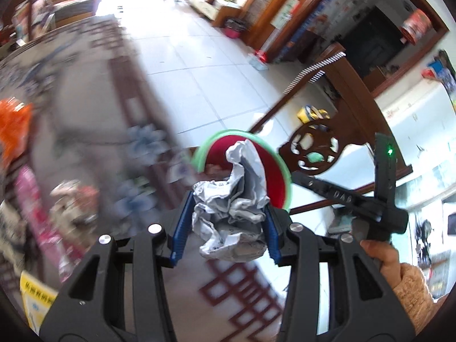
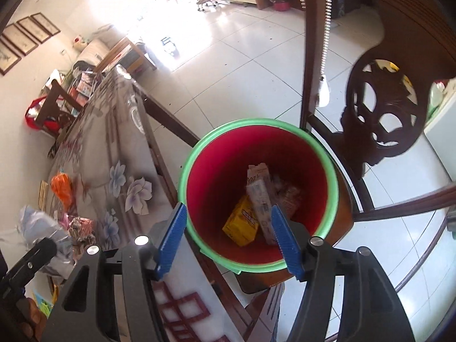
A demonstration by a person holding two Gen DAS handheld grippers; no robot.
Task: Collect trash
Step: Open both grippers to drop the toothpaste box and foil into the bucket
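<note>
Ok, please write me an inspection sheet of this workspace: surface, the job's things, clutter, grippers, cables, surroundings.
Surface: table with a flowered cover, seen blurred in the left wrist view.
Job's things: red bin with a green rim, standing on a wooden chair beside the table; a yellow box and a tall carton lie inside. A crumpled paper is on its way to it.
Clutter: orange bag and other wrappers on the table.
Grippers: left gripper is closed on the crumpled paper; right gripper is open above the bin, nothing between its pads.
Cables: nothing seen.
Surroundings: white tiled floor, more furniture farther back.
</note>
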